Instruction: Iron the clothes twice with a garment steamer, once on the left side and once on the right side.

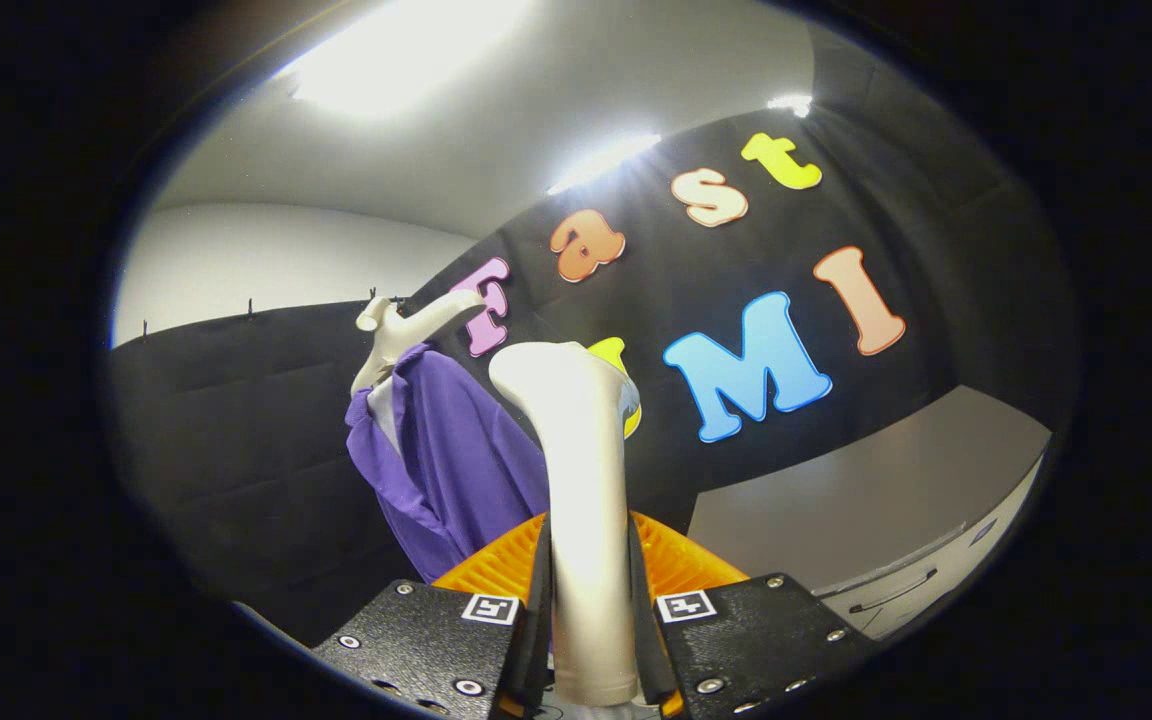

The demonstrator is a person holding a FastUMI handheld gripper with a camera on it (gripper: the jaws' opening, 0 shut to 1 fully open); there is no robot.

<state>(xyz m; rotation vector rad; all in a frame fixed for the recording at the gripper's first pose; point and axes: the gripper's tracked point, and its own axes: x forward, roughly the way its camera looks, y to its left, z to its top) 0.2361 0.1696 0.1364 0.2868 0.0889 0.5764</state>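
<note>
Item: tool, fingers closed on the handle of a cream-white garment steamer, one finger pressing each side of the handle, no gap visible between either finger and it. Steamer: long axis runs straight ahead along the fingers, handle low between them, flared head at the far end, tilted slightly toward the garment; the head's face is turned away, so steam cannot be judged. Item: purple garment, hung on a pale hanger against the black booth wall, a strip of white lining or inner cloth showing at its collar opening. Position relative to tool: beyond the fingers and to their left, partly hidden behind the steamer's shaft; the steamer head stands just beside the garment's right edge, contact not determinable. Garment hangs lengthwise downward, roughly parallel to the steamer's shaft. Also present: a grey tabletop to the right, with a drawer front and handle below it; white ceiling lights above. Assessment: the steamer is in hand and raised near the garment; the coming pass likely calls for a shift leftward to bring the head onto the cloth.
</note>
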